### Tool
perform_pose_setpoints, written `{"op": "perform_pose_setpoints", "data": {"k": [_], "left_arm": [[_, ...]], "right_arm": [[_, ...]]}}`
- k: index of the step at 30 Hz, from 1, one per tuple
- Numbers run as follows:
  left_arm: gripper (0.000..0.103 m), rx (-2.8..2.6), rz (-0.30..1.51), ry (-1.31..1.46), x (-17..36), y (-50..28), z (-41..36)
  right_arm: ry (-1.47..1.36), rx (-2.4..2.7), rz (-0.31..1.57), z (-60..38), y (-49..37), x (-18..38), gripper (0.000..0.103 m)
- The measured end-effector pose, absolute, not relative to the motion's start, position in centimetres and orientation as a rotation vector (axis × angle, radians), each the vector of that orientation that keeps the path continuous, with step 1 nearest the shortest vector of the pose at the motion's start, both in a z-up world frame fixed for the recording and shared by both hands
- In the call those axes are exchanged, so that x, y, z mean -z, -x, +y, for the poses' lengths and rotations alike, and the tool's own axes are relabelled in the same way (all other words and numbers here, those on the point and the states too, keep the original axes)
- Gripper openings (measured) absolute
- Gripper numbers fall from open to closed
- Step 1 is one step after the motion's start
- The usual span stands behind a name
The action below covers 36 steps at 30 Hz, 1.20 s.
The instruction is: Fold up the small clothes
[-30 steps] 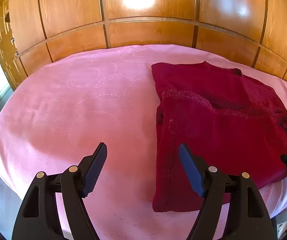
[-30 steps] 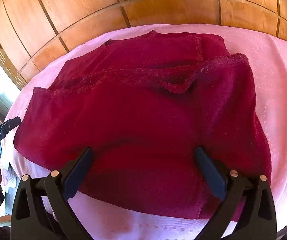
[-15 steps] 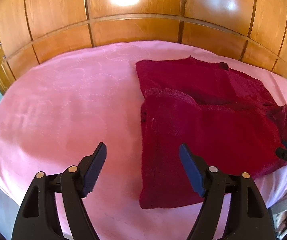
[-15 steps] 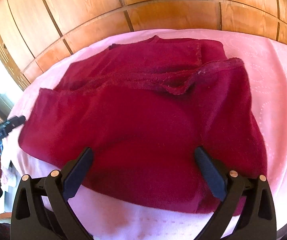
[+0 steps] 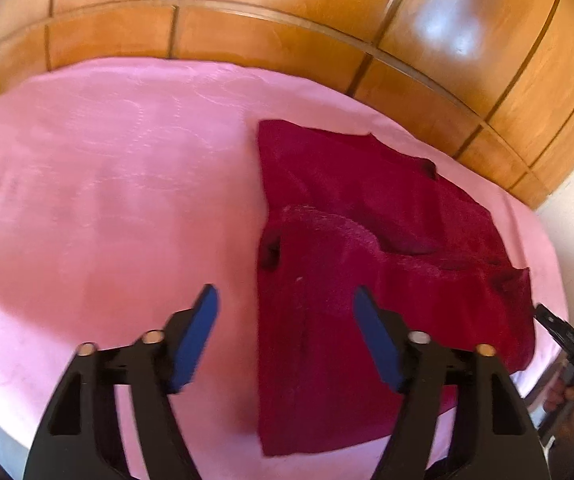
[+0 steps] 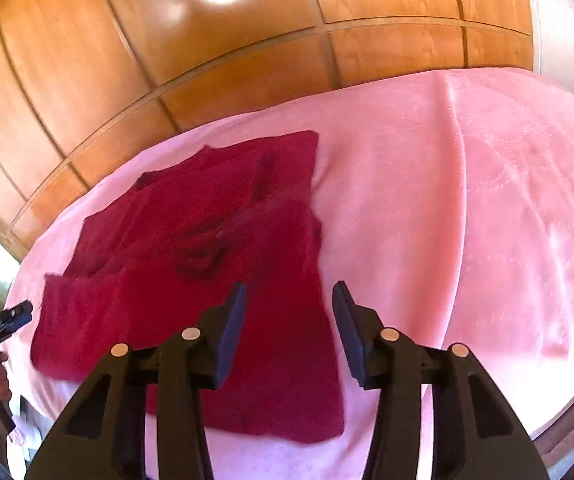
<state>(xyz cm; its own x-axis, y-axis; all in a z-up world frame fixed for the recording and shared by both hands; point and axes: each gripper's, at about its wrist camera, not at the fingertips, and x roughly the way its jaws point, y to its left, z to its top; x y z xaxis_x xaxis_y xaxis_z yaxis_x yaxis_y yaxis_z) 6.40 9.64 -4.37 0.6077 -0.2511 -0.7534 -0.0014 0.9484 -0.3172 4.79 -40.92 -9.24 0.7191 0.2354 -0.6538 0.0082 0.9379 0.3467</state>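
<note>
1. A dark red knitted garment, partly folded, lies flat on a pink bedspread with a faint pattern of dotted rings.
2. In the left wrist view the garment fills the right half of the frame; its long axis runs from the lower centre towards the upper right, and a straight edge faces the left of the frame.
3. In the right wrist view the same garment sits in the left half, with its long axis running from the upper centre down to the lower centre.
4. A folded-over layer with a paler ribbed edge lies across its middle.
5. The left gripper stands partly open, its jaws just having been closing; it hangs above the garment's left edge, gripping nothing.
6. The right gripper is narrower, its jaws also just having been closing, empty, over the garment's right edge.
7. Wooden panelling rises behind the bed.
8. No writing is legible.
</note>
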Motion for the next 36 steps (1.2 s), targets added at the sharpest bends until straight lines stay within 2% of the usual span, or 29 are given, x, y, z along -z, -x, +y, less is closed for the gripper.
{"op": "perform_pose_setpoints", "data": {"k": [2, 5, 6, 7, 8, 15, 16, 17, 18, 19, 21, 22, 23, 24, 25, 26, 27, 28, 29, 31, 32, 36], "left_arm": [[0.049, 0.170, 0.920, 0.303, 4.7, -7.3, 9.2], [0.047, 0.195, 0.963, 0.324, 5.4, -8.8, 8.9], [0.047, 0.217, 0.975, 0.336, 5.7, -9.1, 8.8], [0.029, 0.235, 0.980, 0.337, 6.0, -9.4, 8.6], [0.009, 0.241, 0.977, 0.322, 6.1, -9.4, 8.4], [0.008, 0.261, 0.912, 0.338, 6.0, -7.4, 9.3], [0.015, 0.252, 0.905, 0.355, 6.0, -7.4, 9.7], [0.033, 0.258, 0.906, 0.373, 6.1, -7.5, 10.1], [0.043, 0.255, 0.907, 0.394, 6.1, -7.6, 10.5], [0.058, 0.225, 0.899, 0.425, 6.1, -8.0, 10.9], [0.061, 0.227, 0.888, 0.461, 6.0, -8.5, 11.1], [0.061, 0.243, 0.893, 0.470, 6.0, -9.0, 10.8], [0.061, 0.248, 0.897, 0.465, 6.0, -9.4, 10.5], [0.060, 0.254, 0.901, 0.451, 6.1, -9.7, 10.1], [0.051, 0.266, 0.911, 0.428, 6.2, -10.1, 9.5], [0.033, 0.272, 0.926, 0.400, 6.4, -10.5, 8.8], [0.024, 0.264, 0.935, 0.365, 6.6, -10.8, 8.3], [0.009, 0.257, 0.933, 0.341, 6.7, -10.7, 8.0], [0.008, 0.258, 0.929, 0.327, 6.7, -10.5, 7.7], [0.008, 0.289, 0.905, 0.325, 6.2, -9.6, 7.5], [0.007, 0.308, 0.888, 0.322, 5.8, -9.0, 7.5], [0.007, 0.391, 0.824, 0.317, 4.3, -5.0, 8.2]], "right_arm": [[-0.346, -0.136, 0.772, -40.8, -6.1, 9.4, 0.043], [-0.317, -0.126, 0.794, -40.0, -8.4, 9.9, 0.039], [-0.305, -0.125, 0.803, -39.7, -9.1, 10.1, 0.029], [-0.295, -0.124, 0.806, -39.5, -9.3, 10.1, 0.011], [-0.284, -0.127, 0.805, -39.2, -9.3, 10.1, 0.006], [-0.270, -0.138, 0.781, -40.2, -6.4, 10.0, 0.006], [-0.273, -0.139, 0.787, -40.2, -6.3, 10.1, 0.006], [-0.278, -0.142, 0.793, -40.3, -6.2, 10.2, 0.006], [-0.289, -0.144, 0.797, -40.4, -6.3, 10.3, 0.006], [-0.297, -0.148, 0.799, -40.4, -6.5, 10.2, 0.007], [-0.314, -0.151, 0.796, -40.4, -6.9, 10.0, 0.015], [-0.316, -0.158, 0.793, -40.3, -7.1, 9.8, 0.030], [-0.312, -0.162, 0.788, -40.1, -7.3, 9.6, 0.036], [-0.303, -0.161, 0.784, -40.0, -7.4, 9.5, 0.041], [-0.287, -0.161, 0.786, -39.7, -7.8, 9.3, 0.041], [-0.272, -0.154, 0.788, -39.5, -8.1, 9.4, 0.041], [-0.262, -0.145, 0.791, -39.4, -8.5, 9.4, 0.041], [-0.255, -0.141, 0.798, -39.3, -9.0, 9.6, 0.041], [-0.250, -0.144, 0.802, -39.2, -9.3, 9.7, 0.040], [-0.243, -0.155, 0.799, -39.0, -9.2, 9.7, 0.014], [-0.247, -0.188, 0.786, -39.0, -8.6, 9.4, 0.009], [-0.293, -0.344, 0.762, -39.4, -5.1, 8.3, 0.007]]}}
